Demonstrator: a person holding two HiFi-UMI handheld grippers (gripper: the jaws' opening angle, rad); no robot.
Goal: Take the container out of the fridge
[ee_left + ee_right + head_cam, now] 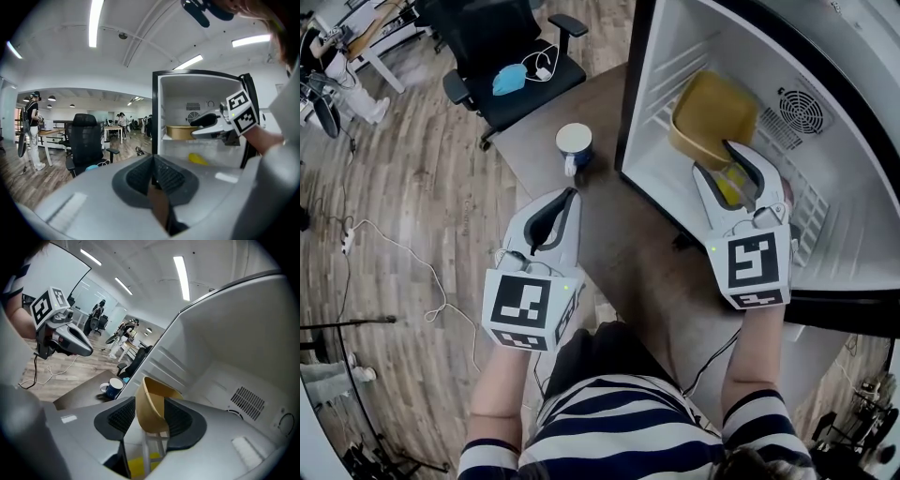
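A tan open container (712, 112) sits on the wire shelf inside the small white fridge (675, 56). It also shows in the left gripper view as a low tan container (180, 131). My right gripper (745, 169) reaches into the fridge with its jaws standing wide. In the right gripper view the container's near wall (152, 406) lies between the pads, and I see no firm press on it. My left gripper (567, 199) hovers over the brown table (628, 253) outside the fridge, pads together, holding nothing.
A yellow item (727, 187) lies under the shelf on the fridge floor. A blue mug (574, 145) stands on the table by the fridge's left edge. Beyond the table is a black office chair (511, 66). People stand at desks far off.
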